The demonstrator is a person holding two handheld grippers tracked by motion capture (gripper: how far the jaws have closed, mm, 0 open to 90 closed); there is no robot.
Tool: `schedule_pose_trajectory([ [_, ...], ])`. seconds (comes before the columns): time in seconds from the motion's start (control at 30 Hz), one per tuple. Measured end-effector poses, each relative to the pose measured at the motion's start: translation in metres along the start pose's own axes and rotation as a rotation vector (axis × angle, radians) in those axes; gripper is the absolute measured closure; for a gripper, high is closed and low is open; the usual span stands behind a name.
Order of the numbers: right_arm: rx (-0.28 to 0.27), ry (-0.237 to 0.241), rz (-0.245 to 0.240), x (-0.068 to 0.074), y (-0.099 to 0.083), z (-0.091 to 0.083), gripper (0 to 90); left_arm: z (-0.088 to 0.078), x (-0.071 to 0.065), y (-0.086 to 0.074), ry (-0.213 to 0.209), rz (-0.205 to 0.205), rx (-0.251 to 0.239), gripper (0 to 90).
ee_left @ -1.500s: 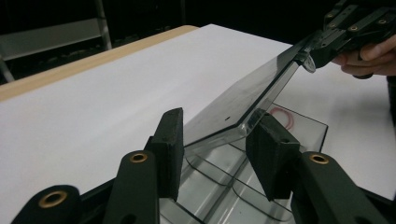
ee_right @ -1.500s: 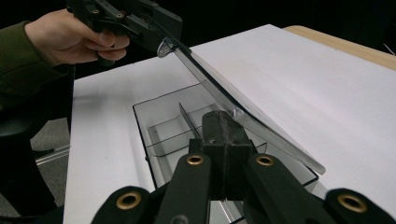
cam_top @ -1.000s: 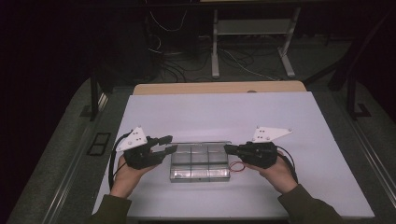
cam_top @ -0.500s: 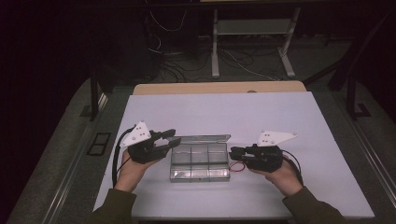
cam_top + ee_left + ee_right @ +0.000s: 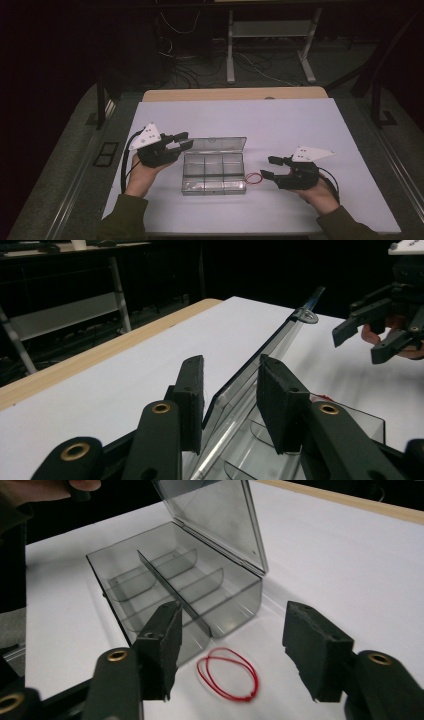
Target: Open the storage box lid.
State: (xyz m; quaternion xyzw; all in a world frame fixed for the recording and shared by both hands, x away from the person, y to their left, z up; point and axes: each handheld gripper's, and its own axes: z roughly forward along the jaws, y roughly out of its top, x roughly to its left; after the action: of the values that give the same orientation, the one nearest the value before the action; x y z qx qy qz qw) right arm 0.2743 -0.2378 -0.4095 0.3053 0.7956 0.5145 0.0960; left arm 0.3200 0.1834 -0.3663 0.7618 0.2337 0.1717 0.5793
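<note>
A clear plastic compartment box [image 5: 214,172] sits mid-table with its lid [image 5: 215,145] raised. My left gripper [image 5: 184,140] is at the lid's left end. In the left gripper view the thin lid [image 5: 260,360] runs between the jaws of that gripper [image 5: 230,400], which have just been closing; a gap is still visible beside the lid. A red rubber band [image 5: 253,178] lies on the table just right of the box. My right gripper [image 5: 266,167] hovers beside it. Its jaws have just been opening, and the band [image 5: 228,674] lies loose on the table below that gripper [image 5: 230,650].
The box's compartments [image 5: 175,580] look empty. The white tabletop [image 5: 300,125] stretches wide behind and to the right of the box. A wooden edge [image 5: 230,94] runs along the far side, with dark floor, cables and a metal stand beyond it.
My right gripper has drawn back to the right, away from the box, and its jaws have spread. The red band now lies free on the table. The lid stands higher.
</note>
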Motion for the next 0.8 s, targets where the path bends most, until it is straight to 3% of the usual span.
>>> schedule_pose_trajectory([
  [0.37, 0.028, -0.055, 0.009, -0.007, -0.024, -0.016, 32.4, 0.010, 0.012, 0.006, 0.022, 0.013, 0.011, 64.0],
  [0.8, 0.044, -0.116, 0.020, -0.012, -0.050, -0.030, 26.6, 0.023, 0.032, 0.007, 0.031, -0.013, 0.004, 64.7],
])
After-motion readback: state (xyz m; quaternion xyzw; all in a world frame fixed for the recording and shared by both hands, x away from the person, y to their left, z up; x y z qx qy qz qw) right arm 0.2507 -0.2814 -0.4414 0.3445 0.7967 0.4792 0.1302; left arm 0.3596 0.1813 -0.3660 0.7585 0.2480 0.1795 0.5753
